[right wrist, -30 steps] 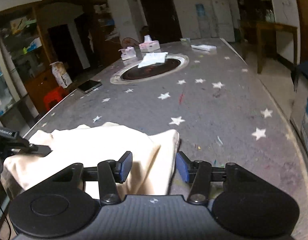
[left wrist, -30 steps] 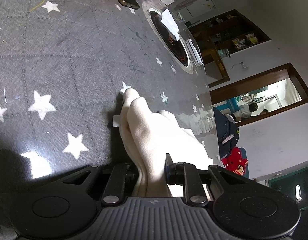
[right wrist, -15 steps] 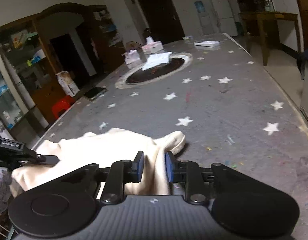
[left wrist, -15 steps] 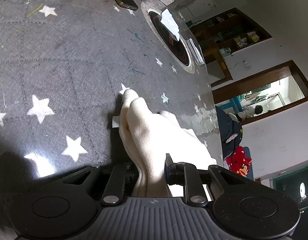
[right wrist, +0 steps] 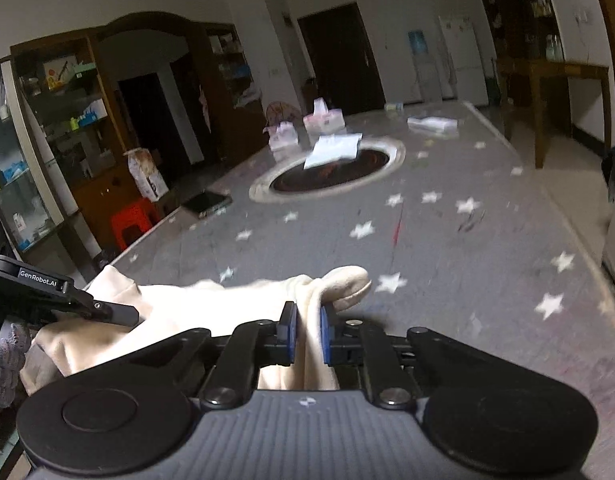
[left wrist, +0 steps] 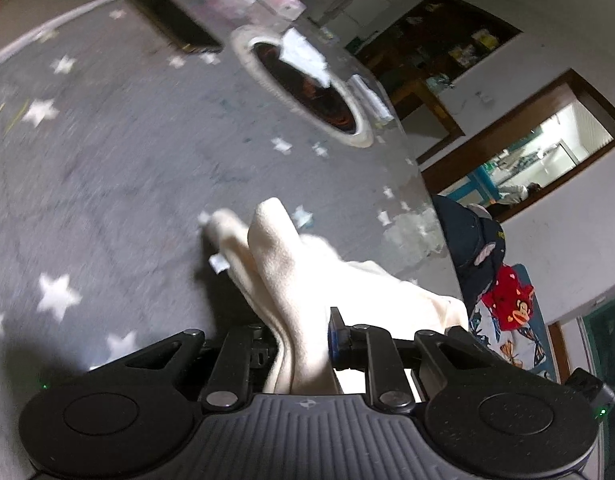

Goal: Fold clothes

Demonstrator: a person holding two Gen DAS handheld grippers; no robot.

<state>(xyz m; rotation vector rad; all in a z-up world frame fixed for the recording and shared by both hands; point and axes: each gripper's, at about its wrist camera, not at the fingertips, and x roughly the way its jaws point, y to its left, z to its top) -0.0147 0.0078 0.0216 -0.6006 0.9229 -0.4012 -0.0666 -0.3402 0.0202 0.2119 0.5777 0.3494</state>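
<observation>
my left gripper [left wrist: 303, 340] is pinching a bunched fold of the cream cloth [left wrist: 291, 280]. the cloth runs up between its fingers and out ahead of them in two rounded lobes, over the grey star-printed worktop [left wrist: 107, 168]. the rest of it spreads away to the right, toward the worktop's edge. a small white tag [left wrist: 219, 263] sticks out of the cloth on its left side; i cannot read anything on it.

my right gripper [right wrist: 307, 334] has its jaws closing on another fold of the same cloth [right wrist: 211, 300], and the blue pads [right wrist: 292, 332] already press the fabric from both sides. a rounded end of the cloth pokes out just past the fingertips, to the right. from there the cloth stretches left to the other gripper [right wrist: 119, 314], which shows at the left edge of the right view with the cloth in its tip. its black body bears the words "genrobot.ai" [right wrist: 38, 273] in white. a hand in a grey knit glove [right wrist: 3, 364] sits just below it.

farther up the worktop are a dark round inset [right wrist: 331, 172] with a white sheet [right wrist: 333, 148] lying partly over it, a dark flat device [right wrist: 206, 203] to its left, and pink tissue packs [right wrist: 323, 118] beyond it; their print is too blurred to read. off the right edge in the left view lies a red garment with a cartoon monkey face [left wrist: 509, 300].
</observation>
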